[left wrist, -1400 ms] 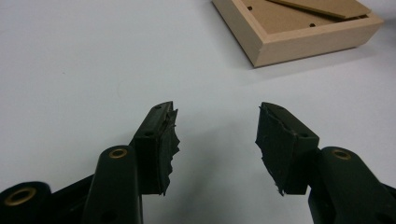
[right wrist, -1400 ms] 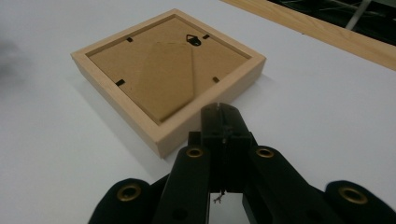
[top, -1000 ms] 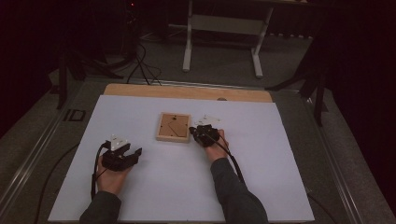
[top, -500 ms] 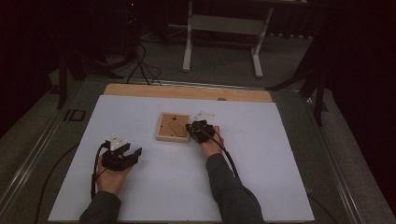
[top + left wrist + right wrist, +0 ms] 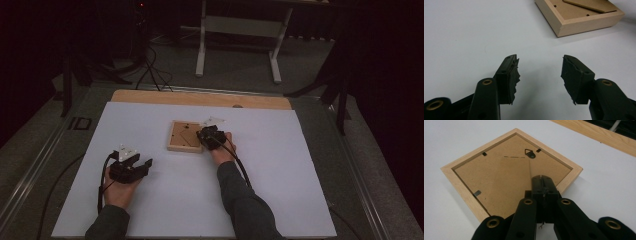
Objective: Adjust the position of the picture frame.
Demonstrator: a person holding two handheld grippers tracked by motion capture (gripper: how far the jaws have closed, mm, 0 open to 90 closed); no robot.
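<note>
A light wooden picture frame (image 5: 183, 136) lies face down at the middle of the white tabletop (image 5: 280, 165). Its brown backing board (image 5: 499, 175) carries a metal hanger (image 5: 530, 153) and small turn clips (image 5: 477, 193). My right gripper (image 5: 202, 135) is shut, and its closed tips (image 5: 541, 179) hover over the backing just inside the frame's near corner, with nothing visible between them. My left gripper (image 5: 142, 161) rests low on the table, left of and nearer than the frame. It stands open (image 5: 540, 67) with bare table between its pads, and the frame (image 5: 579, 20) lies ahead to its right.
A wooden strip (image 5: 200, 99) runs along the table's far edge (image 5: 599, 135). Beyond it on the dark floor stand white metal legs (image 5: 202, 50) and cables (image 5: 150, 70). Open white table lies on all sides of the frame.
My right gripper has slid left and a little farther away, from beside the frame's right edge to over its corner. The left gripper and the frame have stayed where they were.
</note>
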